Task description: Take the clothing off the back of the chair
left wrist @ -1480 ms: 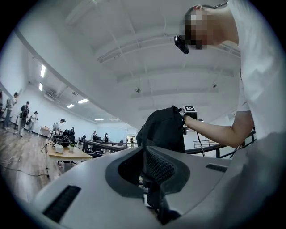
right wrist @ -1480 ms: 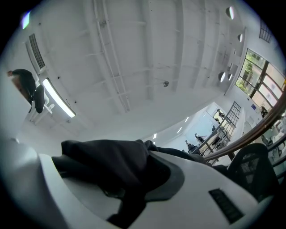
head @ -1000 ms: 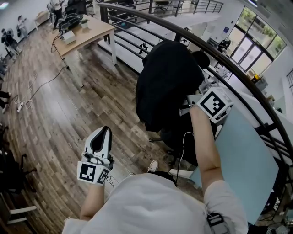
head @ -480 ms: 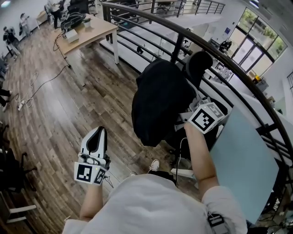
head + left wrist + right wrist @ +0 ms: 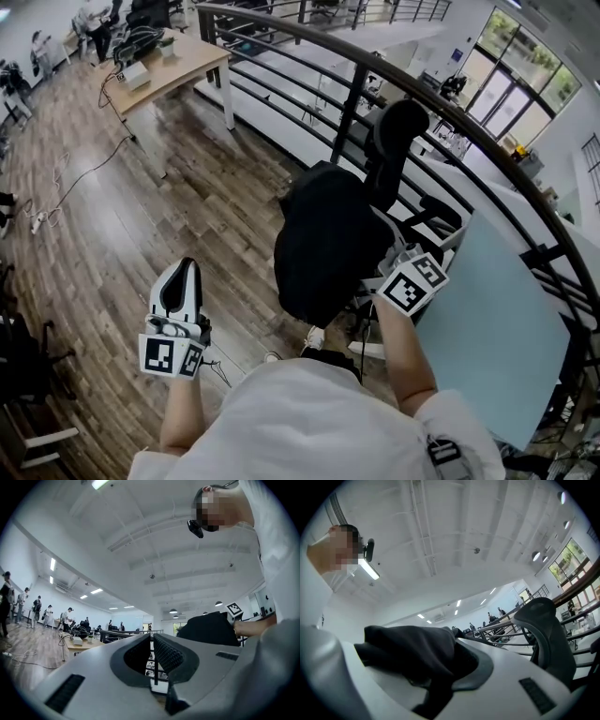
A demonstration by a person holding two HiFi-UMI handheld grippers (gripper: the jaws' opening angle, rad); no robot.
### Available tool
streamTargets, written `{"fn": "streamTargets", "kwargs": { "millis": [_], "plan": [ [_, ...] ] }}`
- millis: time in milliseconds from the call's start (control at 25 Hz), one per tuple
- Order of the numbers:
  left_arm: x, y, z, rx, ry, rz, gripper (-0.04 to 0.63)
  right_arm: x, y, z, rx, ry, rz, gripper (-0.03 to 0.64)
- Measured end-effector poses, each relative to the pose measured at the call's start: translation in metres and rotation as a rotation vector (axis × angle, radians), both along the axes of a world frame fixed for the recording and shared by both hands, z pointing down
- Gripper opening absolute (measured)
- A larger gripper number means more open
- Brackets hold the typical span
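Clamping black clothing [image 5: 323,239] beside the chair [image 5: 398,131], right tool [image 5: 380,279]; left tool [image 5: 183,277] closed, empty.

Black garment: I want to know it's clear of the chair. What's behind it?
Behind the black garment, gripped by the right gripper, the chair shows its headrest and one armrest. Its lower back and seat are covered.

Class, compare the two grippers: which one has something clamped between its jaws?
The right gripper: a fold of the black garment is pinched between its jaws. The left gripper has its jaws together with nothing between them.
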State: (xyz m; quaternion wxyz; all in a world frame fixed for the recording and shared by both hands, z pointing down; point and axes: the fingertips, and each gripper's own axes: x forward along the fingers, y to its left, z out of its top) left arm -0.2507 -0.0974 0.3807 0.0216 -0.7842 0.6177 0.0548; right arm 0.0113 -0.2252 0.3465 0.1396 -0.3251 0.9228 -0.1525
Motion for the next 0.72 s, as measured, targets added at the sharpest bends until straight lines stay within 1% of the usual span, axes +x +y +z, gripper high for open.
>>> {"fn": "streamTargets", "kwargs": {
  "millis": [160, 360, 560, 720],
  "plan": [
    [-0.01, -0.004, -0.006, 0.009, -0.012, -0.021, 0.04, 0.019, 0.021, 0.009, -0.011, 0.007, 0.024, 0.055],
    [-0.018, -0.007, -0.007, 0.005, -0.018, -0.046, 0.04, 0.048, 0.045, 0.019, -0.016, 0.073, 0.084, 0.055],
    [-0.023, -0.001, -0.003, -0.013, -0.032, -0.068, 0.04, 0.09, 0.067, 0.028, -0.063, 0.08, 0.211, 0.055],
    [-0.028, 0.011, 0.0, -0.029, -0.029, -0.093, 0.04, 0.113, 0.079, 0.031, -0.046, 0.159, 0.318, 0.055]
  ]
}}
